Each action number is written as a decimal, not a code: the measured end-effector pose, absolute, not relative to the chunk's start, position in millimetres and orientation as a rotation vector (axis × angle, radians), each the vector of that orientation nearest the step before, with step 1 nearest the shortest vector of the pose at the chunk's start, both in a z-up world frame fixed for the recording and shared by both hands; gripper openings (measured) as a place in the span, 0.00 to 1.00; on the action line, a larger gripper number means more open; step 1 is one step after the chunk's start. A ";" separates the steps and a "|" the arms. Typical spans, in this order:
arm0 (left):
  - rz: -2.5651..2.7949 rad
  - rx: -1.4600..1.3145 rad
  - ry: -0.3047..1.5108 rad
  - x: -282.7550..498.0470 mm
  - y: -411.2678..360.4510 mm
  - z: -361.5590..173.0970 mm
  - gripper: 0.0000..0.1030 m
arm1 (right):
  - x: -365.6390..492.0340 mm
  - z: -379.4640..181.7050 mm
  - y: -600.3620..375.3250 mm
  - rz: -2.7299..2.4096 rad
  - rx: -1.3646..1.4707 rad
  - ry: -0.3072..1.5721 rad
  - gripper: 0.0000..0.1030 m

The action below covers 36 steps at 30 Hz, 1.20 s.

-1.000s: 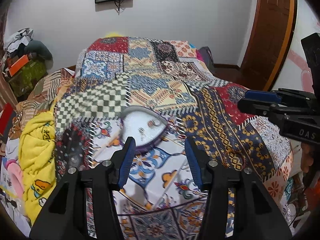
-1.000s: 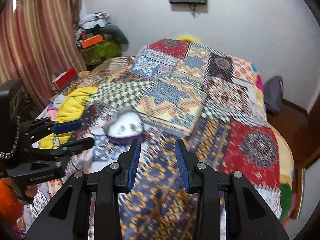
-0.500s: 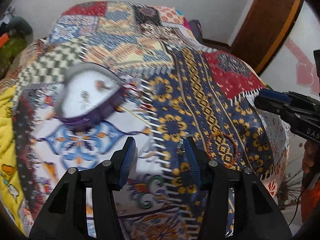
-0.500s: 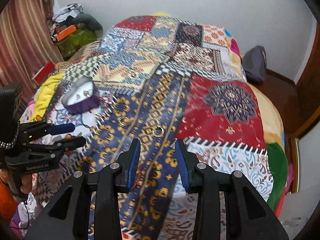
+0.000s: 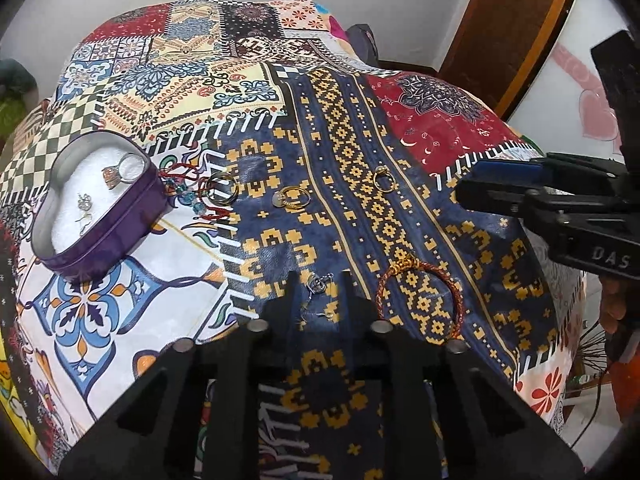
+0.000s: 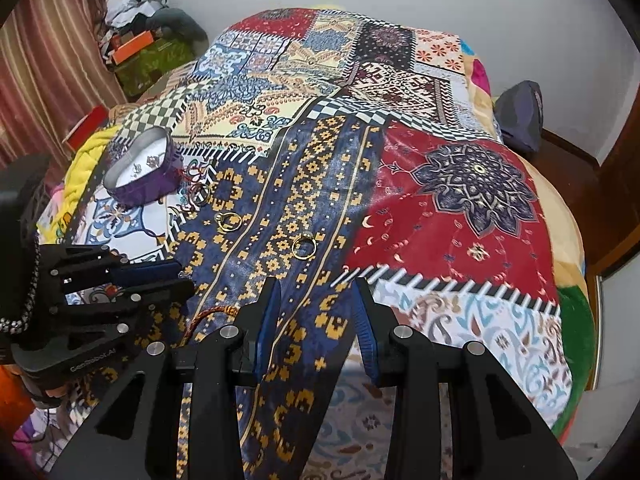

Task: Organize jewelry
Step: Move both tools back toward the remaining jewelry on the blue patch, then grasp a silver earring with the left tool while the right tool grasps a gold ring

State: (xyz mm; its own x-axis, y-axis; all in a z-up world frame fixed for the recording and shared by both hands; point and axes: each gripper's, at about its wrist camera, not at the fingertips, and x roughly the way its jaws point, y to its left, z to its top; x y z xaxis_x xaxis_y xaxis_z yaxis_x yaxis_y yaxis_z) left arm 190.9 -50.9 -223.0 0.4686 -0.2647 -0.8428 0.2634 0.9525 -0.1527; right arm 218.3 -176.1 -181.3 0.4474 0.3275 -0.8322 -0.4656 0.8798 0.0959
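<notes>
One small silver earring (image 5: 319, 285) lies right between the left gripper (image 5: 318, 292)'s parted tips — it is nearer than the right gripper (image 6: 316, 300), also parted, empty.

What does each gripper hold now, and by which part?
Nothing. The right gripper is open and empty above the bedspread. The left gripper is open around a small silver earring, not closed on it.

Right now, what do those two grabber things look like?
Both grabbers are black plastic frames with silver bolts. The right gripper has two blue ribbed pads and "DAS" printed on its side. The left gripper bears "GenRobot.AI" lettering, with a beaded chain hanging beside it.
</notes>
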 end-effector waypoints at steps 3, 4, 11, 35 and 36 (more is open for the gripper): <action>-0.329 -0.006 1.028 191.1 -49.5 -224.0 0.10 | 225.0 -185.4 -171.3 0.510 -0.174 1.001 0.32; -0.331 -0.003 1.025 190.6 -49.6 -223.7 0.10 | 227.5 -186.9 -169.6 0.515 -0.181 1.005 0.33; -0.302 -0.019 0.996 191.7 -39.7 -217.8 0.08 | 247.1 -197.9 -156.6 0.537 -0.252 1.043 0.37; -0.254 -0.076 0.899 179.0 -9.2 -182.8 0.08 | 249.1 -208.5 -135.9 0.536 -0.333 1.031 0.16; -0.251 -0.076 0.890 176.7 -8.3 -179.2 0.08 | 245.6 -205.1 -136.8 0.535 -0.331 1.025 0.16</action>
